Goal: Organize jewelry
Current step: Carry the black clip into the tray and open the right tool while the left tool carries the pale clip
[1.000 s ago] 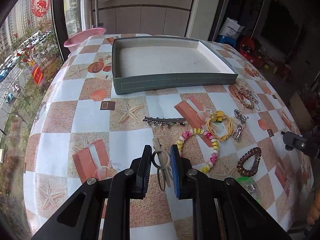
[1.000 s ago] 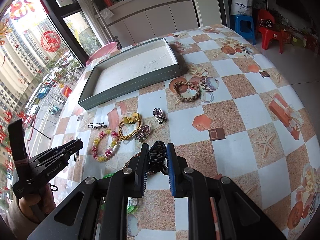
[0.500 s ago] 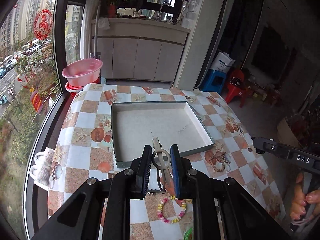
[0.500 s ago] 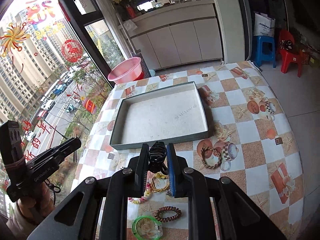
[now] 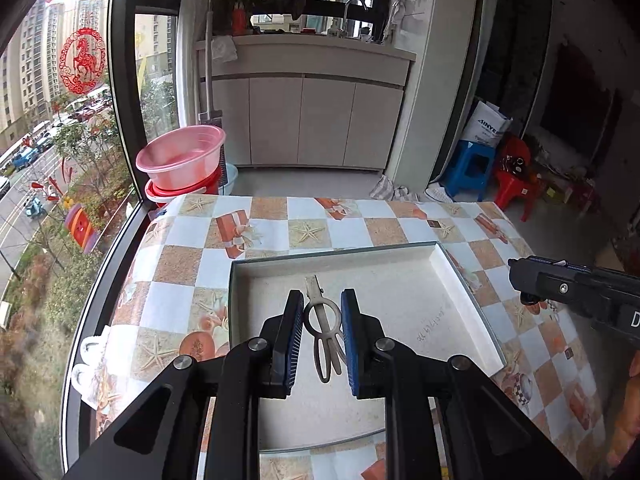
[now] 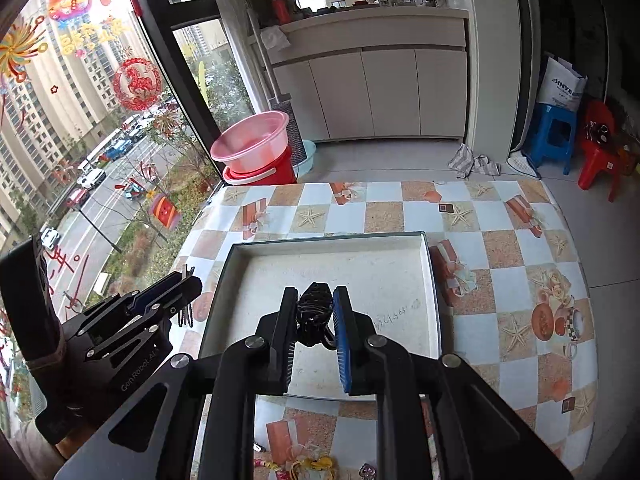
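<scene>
left wrist view, nearest: left gripper [image 5: 321, 318] pinches a silver hair clip [image 5: 323, 330] between its blue pads, jaws narrowed onto the clip's loop.
clip's long axis: it runs straight ahead along the fingers, prongs toward the camera, flat tail poking out past the fingertips.
what lies under it: the grey tray [image 5: 240, 320] with its pale, bare floor sits directly below and ahead of the clip; the clip hangs above it, not touching.
right wrist view, nearest: right gripper [image 6: 314, 312] is clamped on a black scrunchy hair tie [image 6: 314, 314], jaws pressed close with the bundle bulging between the pads.
tie against tray: here too the tray [image 6: 216, 304] sits below and forward, and the tie hangs over its near half.
which hand is nearer: close call; in the right wrist view the left gripper [image 6: 188, 282] sits at the tray's left rim, while the right gripper's own fingertips are over the tray's middle, so i judge the right better placed to drop first.
coming move: by my reading, each hand only needs to go down and let go; the tray is beneath, not off to a side.
further off: the starfish-pattern tablecloth [image 6: 500, 248] carries more jewelry [image 6: 304, 466] at the near edge, behind both grippers.
farthest: a pink basin [image 5: 180, 156] sits by the window beyond the table.
</scene>
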